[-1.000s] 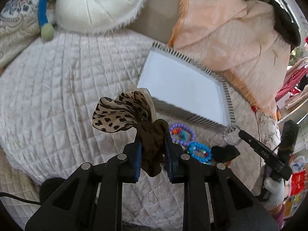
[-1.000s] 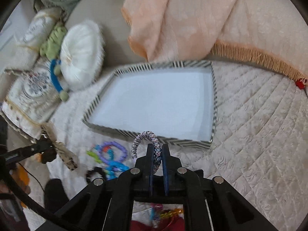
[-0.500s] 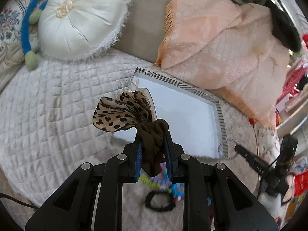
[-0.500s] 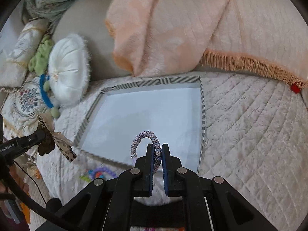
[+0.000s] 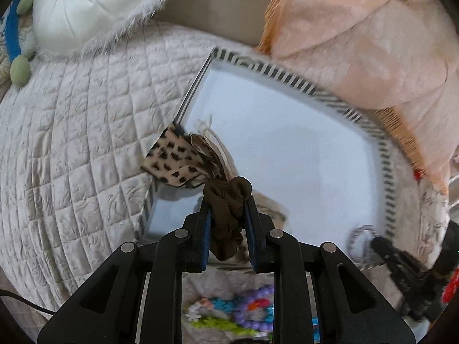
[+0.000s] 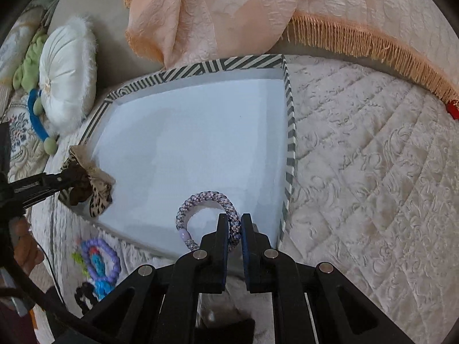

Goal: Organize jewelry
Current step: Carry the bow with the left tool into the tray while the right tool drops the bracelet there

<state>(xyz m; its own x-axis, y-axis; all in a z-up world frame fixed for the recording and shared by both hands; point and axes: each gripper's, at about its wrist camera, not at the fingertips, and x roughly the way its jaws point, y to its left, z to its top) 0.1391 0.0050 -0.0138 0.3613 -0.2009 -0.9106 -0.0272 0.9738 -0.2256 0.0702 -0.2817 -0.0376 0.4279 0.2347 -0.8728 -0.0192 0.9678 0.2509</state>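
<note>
both grippers now over tray (image 6: 289, 132) | left jaws pinch 1 scrunchie (image 5: 183, 163) | right jaws pinch 1 bracelet (image 6: 206, 200)

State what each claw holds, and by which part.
Left claw: leopard-print scrunchie, gripped at its brown knot. Right claw: braided hair tie, pinched at one side of the loop.

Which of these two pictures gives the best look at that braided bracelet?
The right wrist view. There the braided bracelet stands sharp and close, pinched in the right hand-held gripper above the striped tray. The left wrist view shows only a small, blurred loop near the tray's right corner.
</note>
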